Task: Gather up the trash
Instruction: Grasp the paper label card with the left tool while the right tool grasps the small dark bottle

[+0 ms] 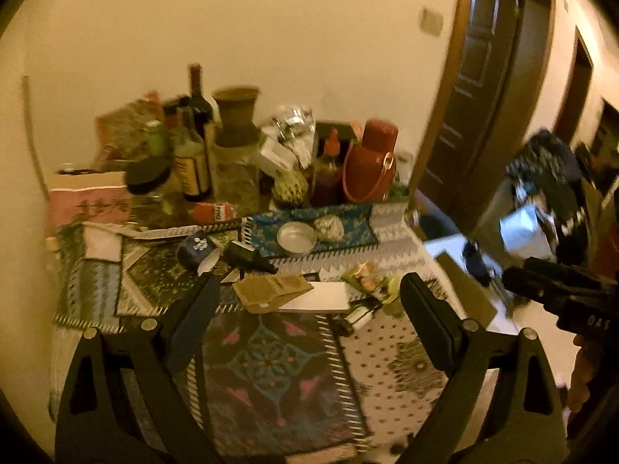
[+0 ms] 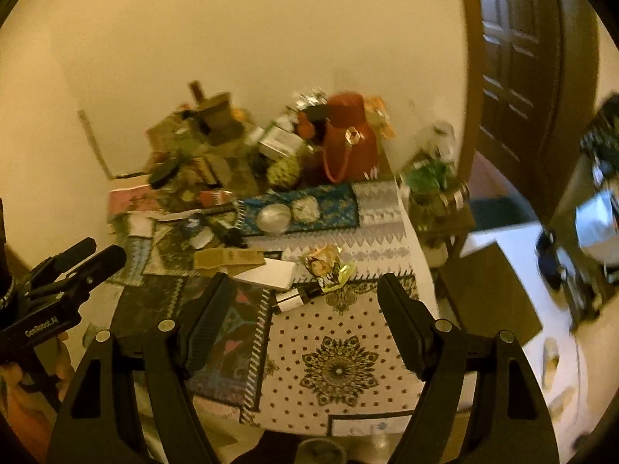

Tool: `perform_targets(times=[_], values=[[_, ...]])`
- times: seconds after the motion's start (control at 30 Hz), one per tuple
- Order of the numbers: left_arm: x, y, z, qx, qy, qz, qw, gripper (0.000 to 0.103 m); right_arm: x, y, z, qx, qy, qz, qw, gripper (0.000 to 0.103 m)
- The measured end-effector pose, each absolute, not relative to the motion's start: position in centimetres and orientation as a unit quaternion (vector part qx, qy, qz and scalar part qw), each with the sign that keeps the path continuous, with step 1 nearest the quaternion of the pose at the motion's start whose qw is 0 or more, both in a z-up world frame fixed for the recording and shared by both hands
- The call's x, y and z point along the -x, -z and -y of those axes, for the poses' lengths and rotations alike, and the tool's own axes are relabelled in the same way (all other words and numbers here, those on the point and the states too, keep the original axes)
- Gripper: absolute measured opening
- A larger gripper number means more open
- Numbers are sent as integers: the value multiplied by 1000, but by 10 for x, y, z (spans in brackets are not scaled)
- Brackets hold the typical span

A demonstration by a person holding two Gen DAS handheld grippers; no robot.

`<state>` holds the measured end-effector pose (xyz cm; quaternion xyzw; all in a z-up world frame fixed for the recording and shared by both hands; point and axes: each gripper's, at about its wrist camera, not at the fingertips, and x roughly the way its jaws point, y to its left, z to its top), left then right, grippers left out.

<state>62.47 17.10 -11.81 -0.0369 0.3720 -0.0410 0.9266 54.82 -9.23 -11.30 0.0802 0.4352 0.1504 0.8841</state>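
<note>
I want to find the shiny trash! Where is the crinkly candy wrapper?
The candy wrapper lies on the patterned tablecloth near the table's middle, just right of the white box and above a small bottle; in the left wrist view it lies between the tool's fingers.

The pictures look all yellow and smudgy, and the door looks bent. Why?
Left wrist view: warm yellow indoor light tints everything, the bottles at the back are smeared by blur, and the fisheye lens bows the door. Right wrist view: same yellow cast, blurred red jug, dark rounded corners.

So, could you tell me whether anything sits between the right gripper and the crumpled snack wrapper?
Nothing visible does. The right gripper is open above bare patterned cloth, and the snack wrapper lies just ahead, with a small bottle beside it to the left.
</note>
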Motion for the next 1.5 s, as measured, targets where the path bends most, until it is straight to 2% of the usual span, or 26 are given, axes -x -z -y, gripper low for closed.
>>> perform_targets(times=[0.33, 0.53, 0.83, 0.93, 1.1, 1.3, 1.37, 1.5], values=[[-724, 203, -209, -14, 130, -458, 879, 94, -599, 201, 56, -144, -90, -523, 835, 74], [-752, 249, -206, -52, 177, -489, 853, 94, -621, 253, 46, -186, -64, -566, 801, 74], [-764, 290, -193, -97, 215, -508, 829, 84, -638, 281, 26, -187, -36, -574, 796, 72], [-764, 294, -194, -97, 220, -511, 825, 81, -640, 288, 20, -175, -34, -582, 794, 68], [-761, 295, -195, -89, 225, -514, 823, 68, -636, 292, 17, -147, -30, -584, 798, 65], [-754, 301, -192, -87, 209, -519, 824, 54, -631, 293, 20, -118, -40, -587, 800, 54], [-754, 304, -191, -86, 198, -523, 825, 48, -629, 293, 23, -111, -39, -587, 801, 48], [-753, 305, -189, -82, 181, -518, 832, 48, -628, 294, 24, -102, -39, -587, 802, 40]])
